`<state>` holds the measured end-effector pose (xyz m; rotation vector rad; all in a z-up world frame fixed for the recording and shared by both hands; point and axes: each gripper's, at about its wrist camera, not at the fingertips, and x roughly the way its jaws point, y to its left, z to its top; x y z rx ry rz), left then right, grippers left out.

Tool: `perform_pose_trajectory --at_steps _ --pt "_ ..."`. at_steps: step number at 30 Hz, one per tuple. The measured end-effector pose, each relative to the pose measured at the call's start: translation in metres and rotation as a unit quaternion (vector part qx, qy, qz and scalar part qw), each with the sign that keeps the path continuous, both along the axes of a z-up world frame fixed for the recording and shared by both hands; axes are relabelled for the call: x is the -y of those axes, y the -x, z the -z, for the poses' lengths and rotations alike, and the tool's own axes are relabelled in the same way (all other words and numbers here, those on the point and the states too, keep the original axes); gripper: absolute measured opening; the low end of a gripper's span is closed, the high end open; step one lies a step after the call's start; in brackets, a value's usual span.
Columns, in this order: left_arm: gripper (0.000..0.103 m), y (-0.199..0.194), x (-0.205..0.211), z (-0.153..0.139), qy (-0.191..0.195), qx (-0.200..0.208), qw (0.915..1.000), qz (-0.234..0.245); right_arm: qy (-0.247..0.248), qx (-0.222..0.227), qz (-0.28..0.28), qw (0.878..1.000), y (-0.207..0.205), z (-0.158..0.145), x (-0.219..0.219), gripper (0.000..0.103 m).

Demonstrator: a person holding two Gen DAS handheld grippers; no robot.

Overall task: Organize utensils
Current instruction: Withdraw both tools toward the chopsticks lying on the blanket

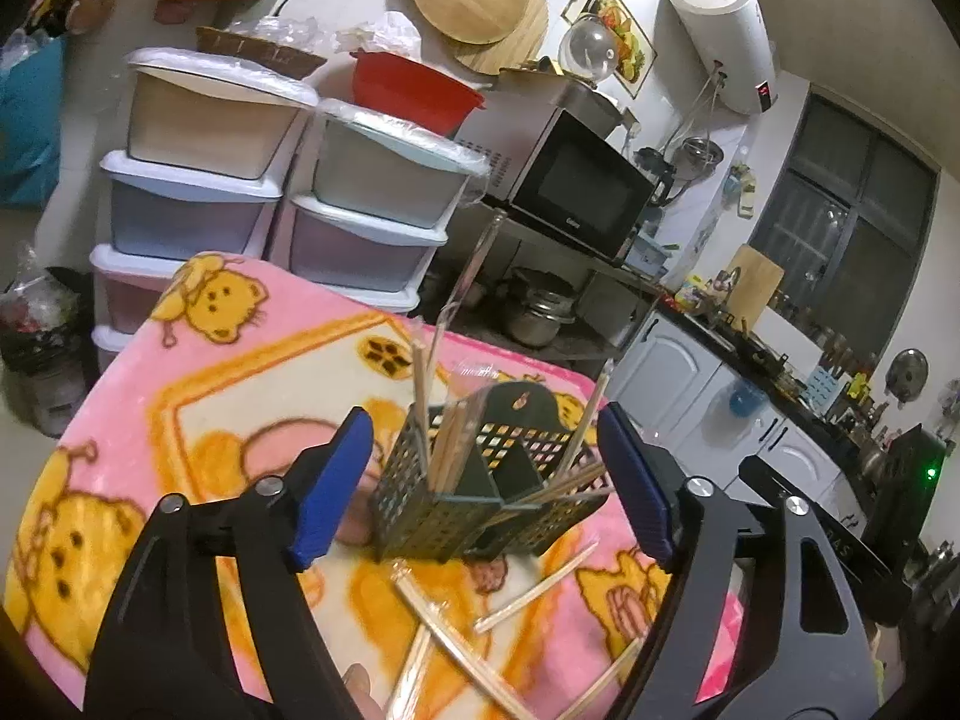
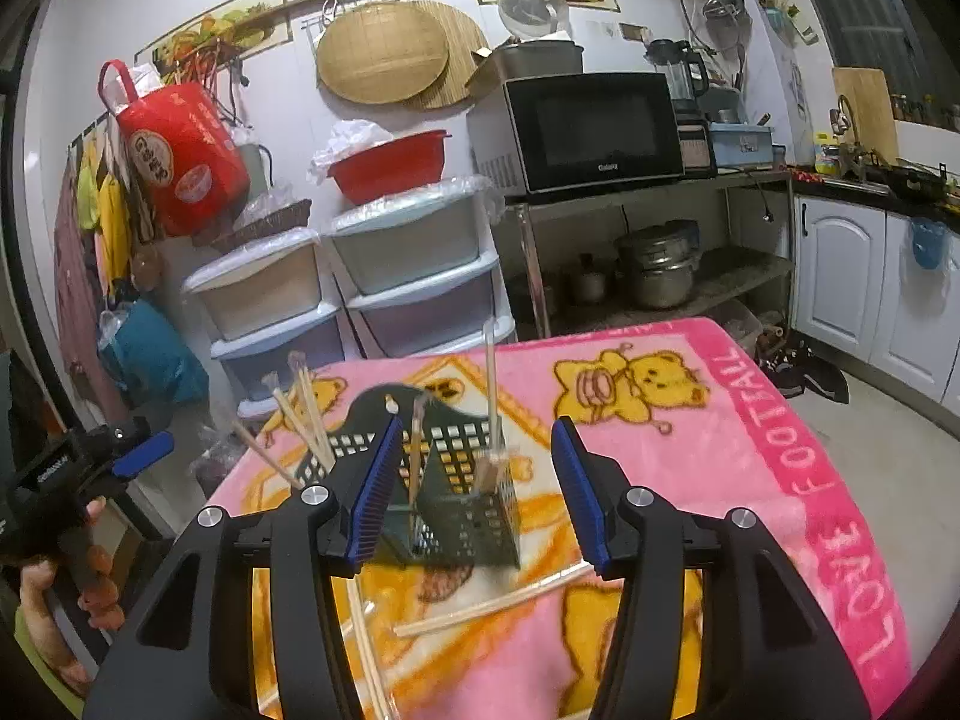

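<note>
A dark green perforated utensil holder (image 1: 492, 492) stands on the pink blanket (image 1: 252, 348), with several wrapped chopsticks (image 1: 420, 396) upright in its compartments. More wrapped chopsticks (image 1: 528, 594) lie loose on the blanket in front of it. My left gripper (image 1: 486, 486) is open and empty, its blue pads either side of the holder, close above it. In the right wrist view the holder (image 2: 462, 516) stands between the pads of my right gripper (image 2: 474, 492), which is open and empty. Loose chopsticks (image 2: 498, 600) lie below it. The left gripper (image 2: 141, 453) shows at the far left.
Stacked plastic drawers (image 2: 414, 300) and a red basin (image 2: 390, 165) stand behind the table. A microwave (image 2: 594, 126) sits on a metal rack with pots (image 2: 660, 270). White cabinets (image 2: 840, 276) line the right wall. The blanket's pink border (image 2: 840, 516) marks the table's right edge.
</note>
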<state>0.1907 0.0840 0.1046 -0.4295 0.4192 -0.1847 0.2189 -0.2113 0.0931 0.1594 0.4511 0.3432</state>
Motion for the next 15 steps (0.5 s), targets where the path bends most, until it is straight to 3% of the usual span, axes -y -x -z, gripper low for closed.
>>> perform_pose_trajectory --at_steps 9,15 --pt "0.09 0.024 -0.001 0.012 -0.008 -0.01 0.9999 -0.006 0.007 -0.007 -0.013 1.0 0.023 0.011 -0.003 0.052" --pt "0.092 0.036 -0.003 0.022 -0.007 -0.017 0.9998 -0.007 0.012 -0.015 -0.02 1.0 0.039 0.021 -0.006 0.054"
